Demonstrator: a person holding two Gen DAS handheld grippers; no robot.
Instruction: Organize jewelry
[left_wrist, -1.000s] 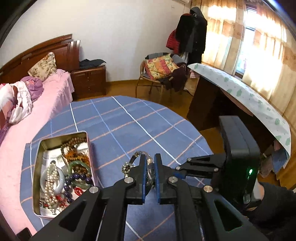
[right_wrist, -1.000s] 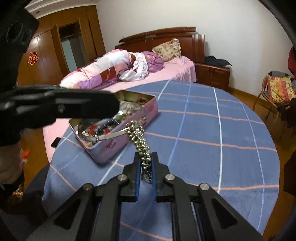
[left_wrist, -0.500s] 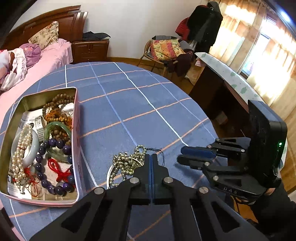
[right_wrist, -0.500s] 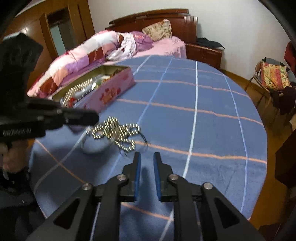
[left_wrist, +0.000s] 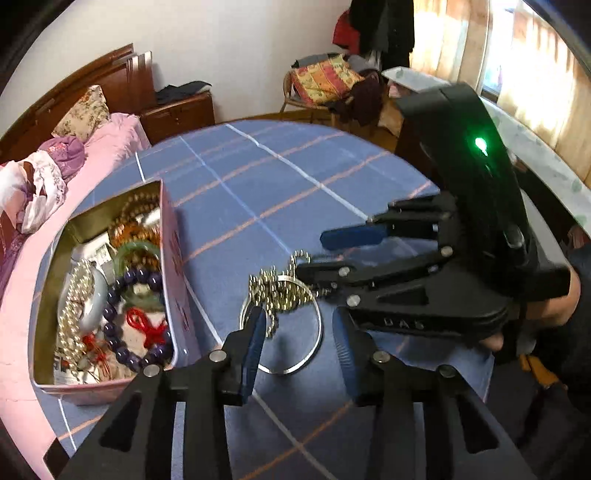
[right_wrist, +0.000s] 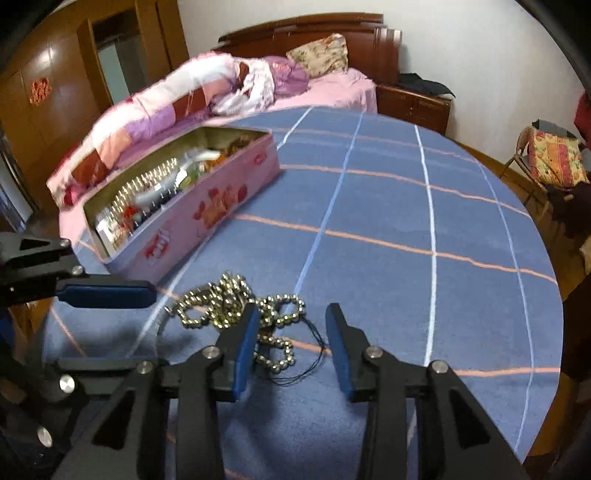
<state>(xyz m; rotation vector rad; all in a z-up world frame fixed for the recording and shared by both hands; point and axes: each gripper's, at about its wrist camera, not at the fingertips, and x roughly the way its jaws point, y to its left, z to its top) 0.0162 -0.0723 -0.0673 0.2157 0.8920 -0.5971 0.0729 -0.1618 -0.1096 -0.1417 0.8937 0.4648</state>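
A gold bead chain (left_wrist: 280, 291) lies heaped on the blue checked tablecloth, over a thin silver bangle (left_wrist: 314, 343). The chain also shows in the right wrist view (right_wrist: 229, 299). My left gripper (left_wrist: 299, 325) is open, its fingers on either side of the bangle, holding nothing. My right gripper (right_wrist: 291, 325) is open and empty just over the chain; it shows in the left wrist view (left_wrist: 317, 254) coming in from the right. A pink tin (left_wrist: 173, 258) full of bracelets and beads stands to the left, also in the right wrist view (right_wrist: 221, 199).
The round table (right_wrist: 443, 221) has its edge close on the right and near sides. A pink bed (right_wrist: 314, 88) lies beyond the tin. A chair (left_wrist: 325, 81) with cushions and clothes and a desk (left_wrist: 535, 147) stand behind the table.
Both grippers have opened. The chain and bangle, held up a second ago, now lie on the cloth. My right gripper has moved in closer over the chain.
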